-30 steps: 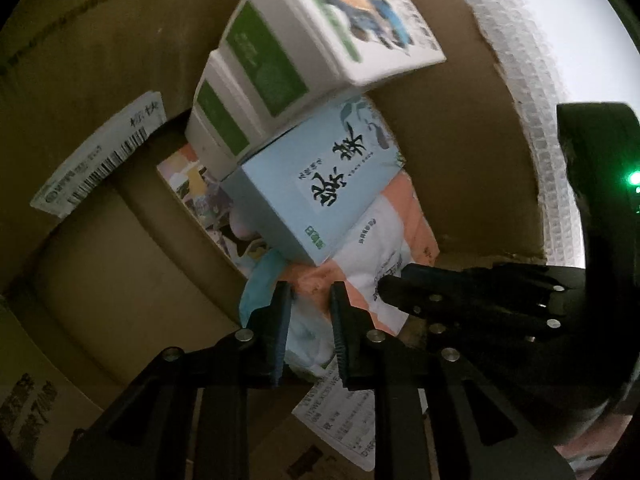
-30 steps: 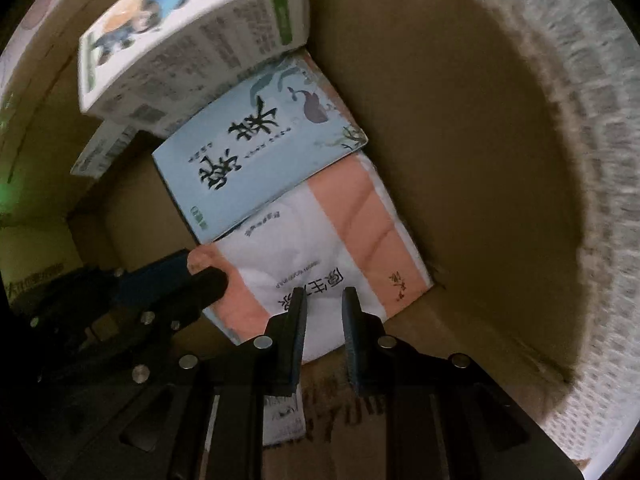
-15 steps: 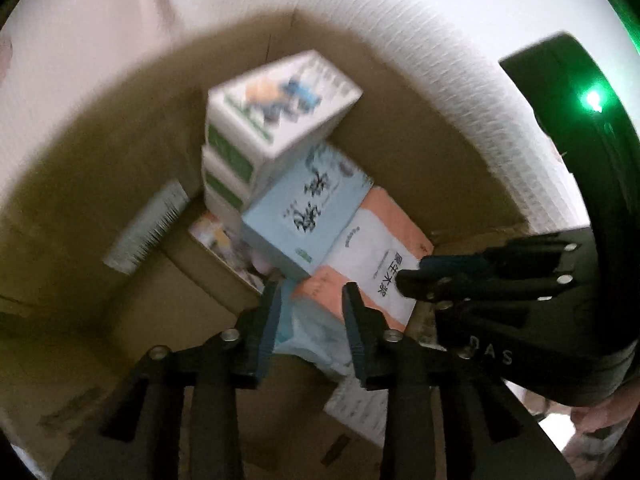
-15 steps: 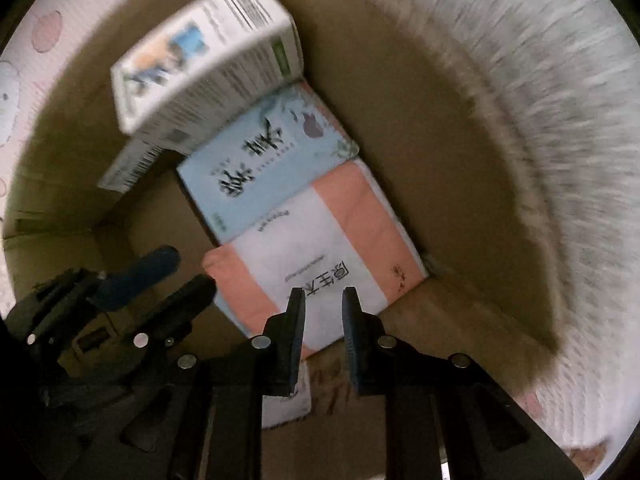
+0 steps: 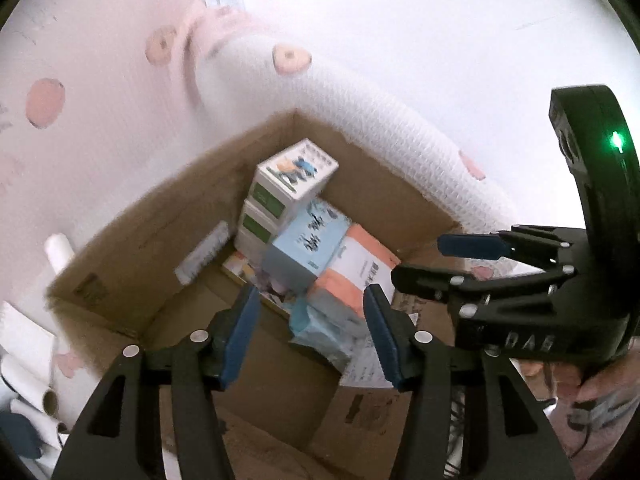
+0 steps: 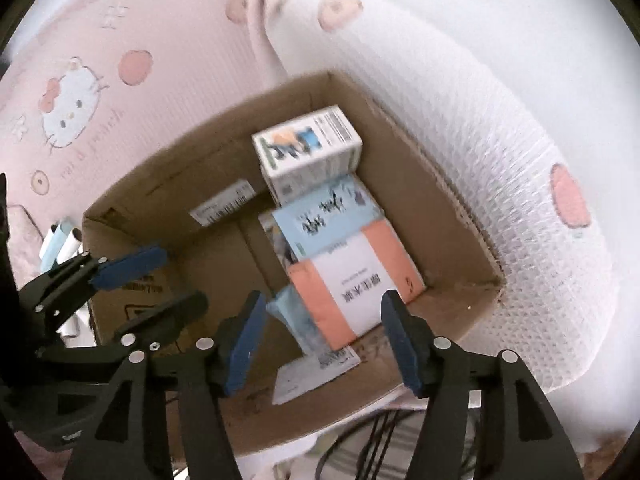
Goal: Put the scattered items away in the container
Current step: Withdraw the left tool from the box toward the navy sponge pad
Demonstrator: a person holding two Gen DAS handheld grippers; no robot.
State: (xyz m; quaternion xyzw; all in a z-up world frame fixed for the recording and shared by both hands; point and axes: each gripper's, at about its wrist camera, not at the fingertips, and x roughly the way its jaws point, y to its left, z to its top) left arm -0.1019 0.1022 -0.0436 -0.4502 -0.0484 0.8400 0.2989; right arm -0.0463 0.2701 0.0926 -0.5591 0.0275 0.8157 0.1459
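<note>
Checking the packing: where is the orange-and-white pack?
In the right wrist view, the orange-and-white pack lies inside the cardboard box, right of centre, against the light blue box.

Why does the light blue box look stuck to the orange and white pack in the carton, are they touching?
Touching. The right wrist view shows the light blue box overlapping the orange and white pack with no gap at their shared edge.

An open brown cardboard box [image 6: 404, 184] holds the items: two white-and-green cartons [image 6: 308, 152] stacked at the far corner, a pale blue box [image 6: 324, 212] leaning on them, then an orange-and-white tissue pack [image 6: 356, 280] nearest, over a crumpled light-blue packet [image 6: 294, 316].
</note>
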